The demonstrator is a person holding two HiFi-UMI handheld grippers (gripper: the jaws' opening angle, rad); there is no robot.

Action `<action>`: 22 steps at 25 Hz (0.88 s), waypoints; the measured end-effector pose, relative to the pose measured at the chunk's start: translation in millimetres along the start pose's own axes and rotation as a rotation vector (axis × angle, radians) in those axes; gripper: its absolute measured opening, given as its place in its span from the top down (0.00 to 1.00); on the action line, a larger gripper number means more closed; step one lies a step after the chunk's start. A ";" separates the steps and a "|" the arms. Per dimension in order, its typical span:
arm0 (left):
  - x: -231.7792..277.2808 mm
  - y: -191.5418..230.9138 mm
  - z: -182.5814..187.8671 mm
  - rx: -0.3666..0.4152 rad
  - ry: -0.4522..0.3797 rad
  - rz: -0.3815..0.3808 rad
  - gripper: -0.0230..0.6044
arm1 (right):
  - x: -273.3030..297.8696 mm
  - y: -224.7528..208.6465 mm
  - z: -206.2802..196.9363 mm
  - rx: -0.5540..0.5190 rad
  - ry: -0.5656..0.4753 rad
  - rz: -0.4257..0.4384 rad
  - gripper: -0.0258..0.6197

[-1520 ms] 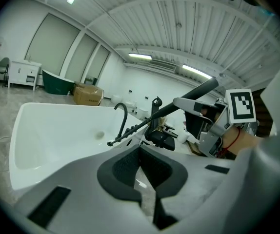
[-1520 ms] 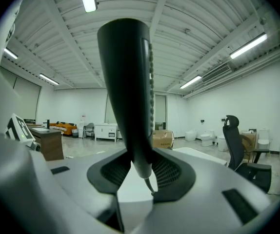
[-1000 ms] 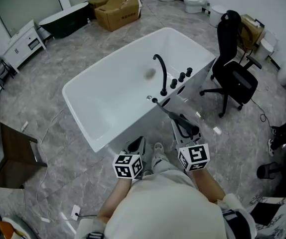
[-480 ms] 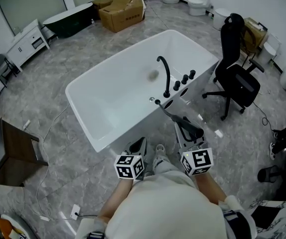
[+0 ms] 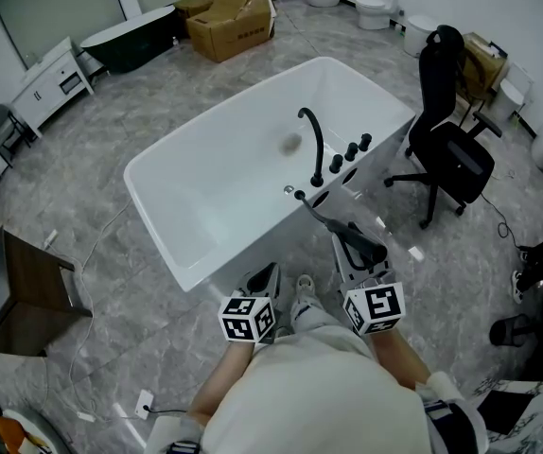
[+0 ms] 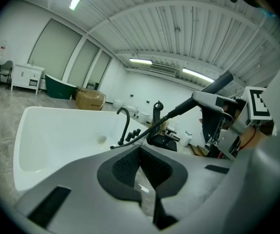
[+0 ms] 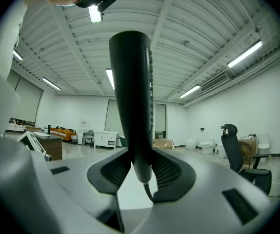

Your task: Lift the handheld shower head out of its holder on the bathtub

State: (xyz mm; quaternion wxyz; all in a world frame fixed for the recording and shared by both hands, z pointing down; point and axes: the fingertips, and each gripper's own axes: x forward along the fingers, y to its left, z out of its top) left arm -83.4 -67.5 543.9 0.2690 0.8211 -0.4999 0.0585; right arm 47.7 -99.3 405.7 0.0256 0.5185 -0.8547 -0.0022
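Note:
My right gripper [image 5: 354, 253] is shut on the black handheld shower head [image 5: 363, 245], held off the white bathtub [image 5: 253, 236] above the floor in front of it. In the right gripper view the handle [image 7: 132, 106] stands upright between the pads. Its black hose [image 5: 315, 212] trails back to the small holder [image 5: 290, 191] on the tub rim, beside the curved black faucet [image 5: 314, 145]. The left gripper [image 5: 264, 278] hovers near the tub's front wall, shut and empty [image 6: 141, 152]. The left gripper view shows the shower head [image 6: 213, 89] up at the right.
A black office chair [image 5: 446, 140] stands right of the tub. A cardboard box [image 5: 229, 17] and a dark tub [image 5: 134, 36] sit at the back, and a wooden table [image 5: 16, 296] at the left. A cable [image 5: 92, 253] lies on the grey floor.
Only the head camera's view has shifted slightly. Both grippers and the shower head stay nearly where they were.

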 end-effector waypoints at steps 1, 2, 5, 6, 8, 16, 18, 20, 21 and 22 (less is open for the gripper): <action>-0.4 -0.3 -0.4 0.000 0.000 0.000 0.93 | -0.3 0.2 0.0 0.000 0.000 0.001 0.74; -0.7 -0.7 -0.8 -0.001 0.000 -0.001 0.93 | -0.6 0.4 -0.2 0.000 0.000 0.002 0.74; -0.7 0.0 -1.0 -0.005 -0.001 0.000 0.93 | 0.3 0.8 -1.0 0.002 0.001 0.003 0.74; -0.5 0.8 -0.8 -0.005 -0.001 0.001 0.93 | 1.2 1.0 -1.3 0.004 0.001 0.005 0.74; 0.1 2.2 -0.2 -0.005 -0.001 0.003 0.93 | 2.7 0.9 -1.7 0.009 0.001 0.007 0.74; 1.4 3.3 0.5 -0.007 0.002 0.000 0.93 | 6.7 1.2 -0.8 0.008 0.003 0.012 0.74; 2.0 2.9 1.3 -0.007 0.002 -0.002 0.93 | 7.2 1.1 -0.5 0.009 0.004 0.012 0.74; 2.5 3.5 2.2 -0.007 0.003 -0.004 0.93 | 8.7 2.0 -0.5 0.009 0.007 0.014 0.74; 2.7 3.9 2.5 -0.007 0.004 -0.004 0.93 | 9.5 2.6 -0.6 0.008 0.008 0.015 0.74; 3.0 4.4 2.9 -0.007 0.005 -0.005 0.93 | 10.3 3.3 -0.8 0.008 0.009 0.016 0.74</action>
